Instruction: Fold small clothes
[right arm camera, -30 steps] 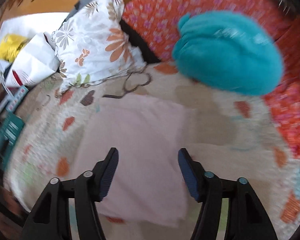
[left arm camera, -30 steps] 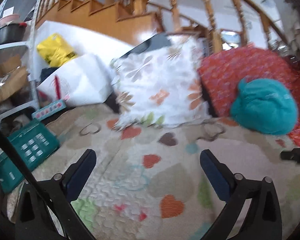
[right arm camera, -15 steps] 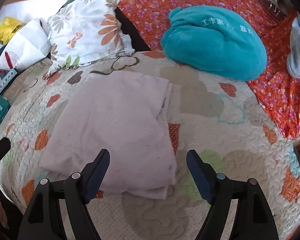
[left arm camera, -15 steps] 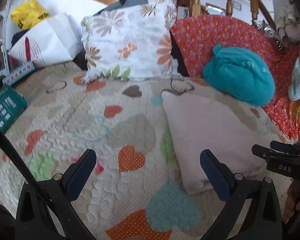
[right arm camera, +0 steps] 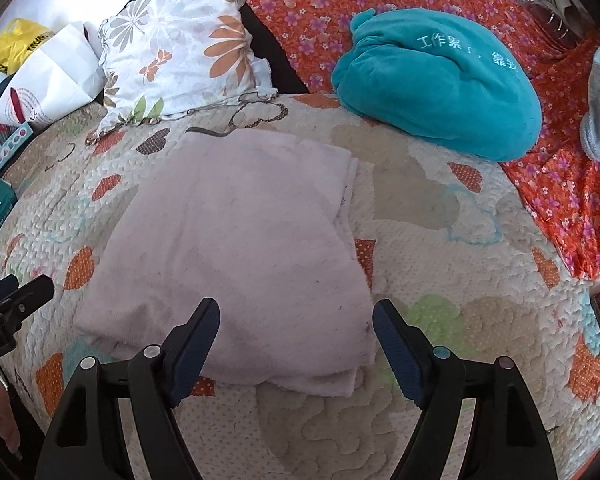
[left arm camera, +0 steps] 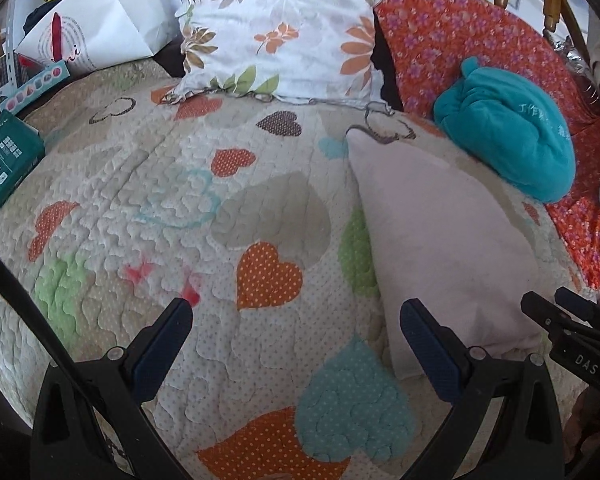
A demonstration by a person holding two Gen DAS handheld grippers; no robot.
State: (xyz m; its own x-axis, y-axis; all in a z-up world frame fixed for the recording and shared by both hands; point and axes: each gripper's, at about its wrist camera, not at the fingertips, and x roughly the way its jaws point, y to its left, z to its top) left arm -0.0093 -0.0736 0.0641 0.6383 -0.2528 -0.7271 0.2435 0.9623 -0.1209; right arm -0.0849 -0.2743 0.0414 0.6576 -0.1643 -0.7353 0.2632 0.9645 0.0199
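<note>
The folded pink cloth [right arm camera: 236, 248] lies flat on the heart-patterned quilt [left arm camera: 180, 208], near the floral pillow [left arm camera: 280, 28]. Left gripper [left arm camera: 296, 320] and right gripper [right arm camera: 296, 320] hover with fingers wide, holding nothing.

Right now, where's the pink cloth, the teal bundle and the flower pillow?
Pink cloth [right arm camera: 236, 256]: right wrist view, middle of its top layer.
Teal bundle [right arm camera: 440, 80]: right wrist view, its middle.
Flower pillow [left arm camera: 280, 28]: left wrist view, centre of its front.
</note>
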